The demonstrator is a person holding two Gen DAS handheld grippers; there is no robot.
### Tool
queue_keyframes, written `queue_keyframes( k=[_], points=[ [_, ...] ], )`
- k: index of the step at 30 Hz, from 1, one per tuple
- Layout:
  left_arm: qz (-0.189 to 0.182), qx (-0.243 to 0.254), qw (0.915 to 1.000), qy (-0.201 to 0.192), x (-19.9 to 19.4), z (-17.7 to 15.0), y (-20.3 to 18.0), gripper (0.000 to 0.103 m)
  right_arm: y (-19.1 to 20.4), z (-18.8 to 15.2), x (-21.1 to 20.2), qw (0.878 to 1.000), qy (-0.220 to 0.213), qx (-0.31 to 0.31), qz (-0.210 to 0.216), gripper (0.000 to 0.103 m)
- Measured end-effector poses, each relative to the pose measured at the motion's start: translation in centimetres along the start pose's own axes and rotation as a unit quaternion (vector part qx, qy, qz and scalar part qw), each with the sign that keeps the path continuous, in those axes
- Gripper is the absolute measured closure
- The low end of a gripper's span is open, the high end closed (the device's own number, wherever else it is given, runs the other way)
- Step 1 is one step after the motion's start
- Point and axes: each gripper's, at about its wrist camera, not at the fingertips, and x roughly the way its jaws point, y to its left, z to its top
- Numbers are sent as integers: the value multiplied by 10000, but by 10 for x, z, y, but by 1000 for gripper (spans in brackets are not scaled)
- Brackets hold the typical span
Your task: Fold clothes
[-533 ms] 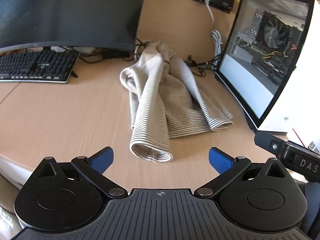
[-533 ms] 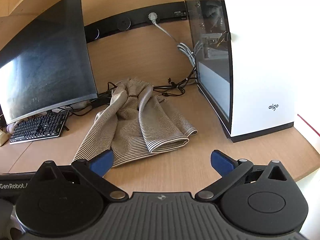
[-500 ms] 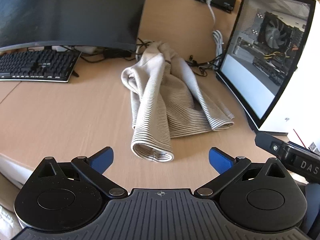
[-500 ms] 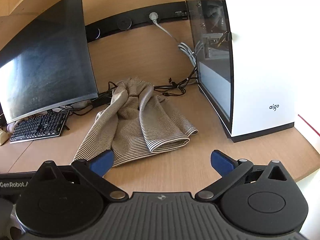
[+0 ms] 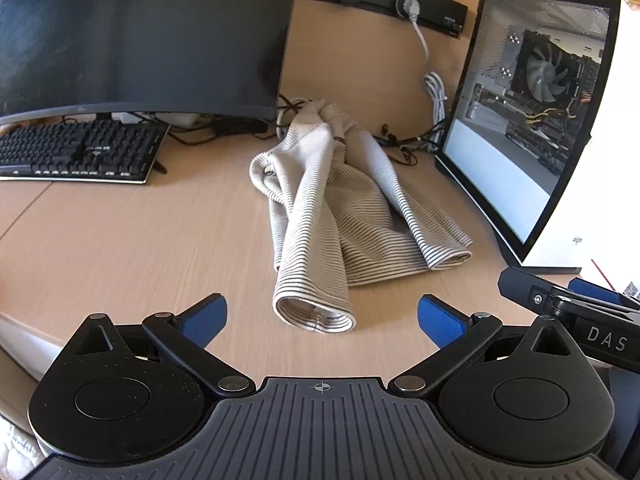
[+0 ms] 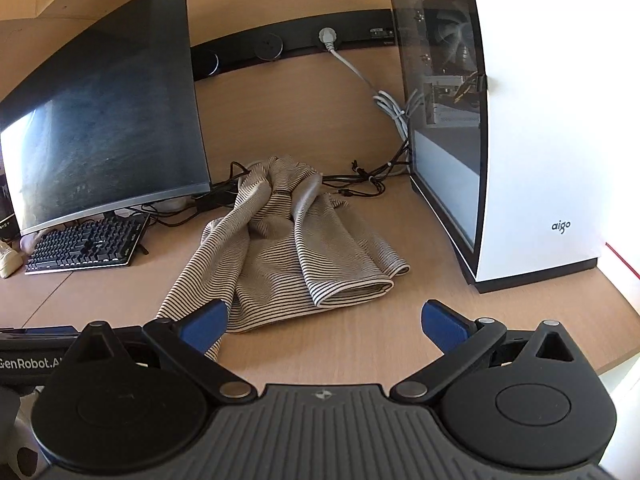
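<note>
Barely anything has shifted in half a second: both grippers have crept slightly, while the striped garment (image 5: 332,216) lies as before, crumpled on the wooden table (image 5: 120,240). Ahead and to the left of the jaws stands a dark curved monitor (image 5: 140,36); ahead and to the right, a white computer case (image 6: 532,120) with a glass side panel. A black keyboard (image 5: 80,152) sits beneath the monitor, far left of the jaws. The garment lies between monitor and case, one rolled cuff end reaching just ahead of the left gripper (image 5: 322,316), whose jaws are spread wide around nothing. The right gripper (image 6: 324,322) hovers with its jaws equally apart, its left blue fingertip (image 6: 204,326) overlapping the garment's near hem in view. Cables (image 6: 360,184) trail behind the cloth.
</note>
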Motion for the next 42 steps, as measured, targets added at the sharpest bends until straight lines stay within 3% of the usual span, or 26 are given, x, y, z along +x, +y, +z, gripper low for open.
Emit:
queue_keyframes(
  k=[20,42],
  points=[
    [32,0,10000,-44,-5,-2,1,0,7,0,3,9999,42,-20,-108,0],
    [89,-40,9999,-75,-8,-6,2,0,0,7,6,9999,94,-93,51,0]
  ],
)
